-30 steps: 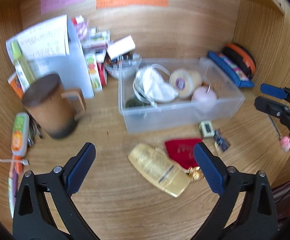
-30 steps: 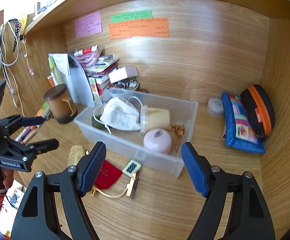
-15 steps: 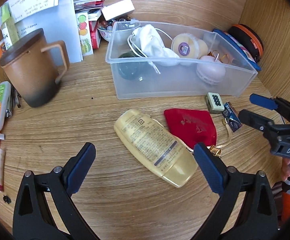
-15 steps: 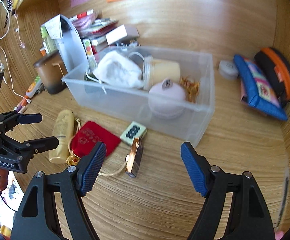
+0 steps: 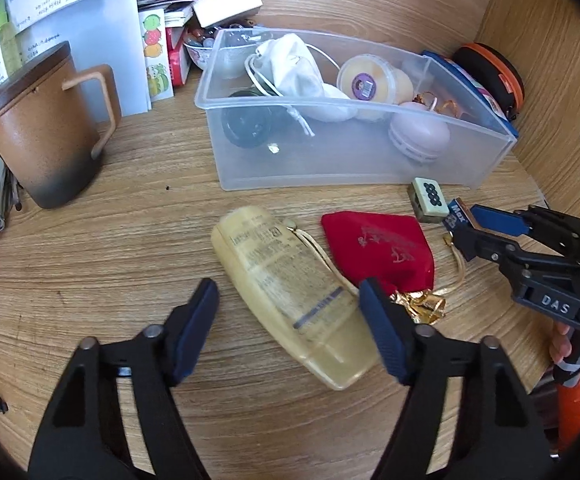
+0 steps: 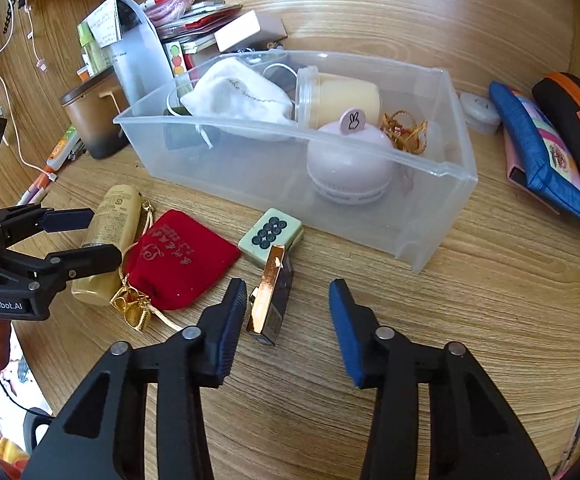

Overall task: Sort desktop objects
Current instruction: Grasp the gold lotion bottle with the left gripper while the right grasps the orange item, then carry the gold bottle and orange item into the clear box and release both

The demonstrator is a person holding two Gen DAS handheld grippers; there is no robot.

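A yellow lotion bottle [image 5: 290,284] lies on the wooden desk, its lower half between the fingers of my open left gripper [image 5: 287,300]. It also shows in the right wrist view [image 6: 109,236]. Beside it lie a red pouch [image 5: 378,248] with gold tassel, a mahjong tile [image 5: 430,200] and a small dark box [image 6: 271,296]. My right gripper [image 6: 287,320] is open, its left finger just beside the small box. A clear plastic bin [image 6: 430,184] holds a white bag, a yellow jar and a pink round gadget.
A brown lidded mug [image 5: 45,128] stands at the left with pens and a tube beside it. Papers, books and small boxes [image 5: 161,20] are stacked behind. A blue pouch [image 6: 542,152] and black-orange case [image 6: 578,120] lie right of the bin.
Both grippers have come down and forward toward the desk. The left one now straddles the yellow bottle; the right one has closed in on the small dark box.
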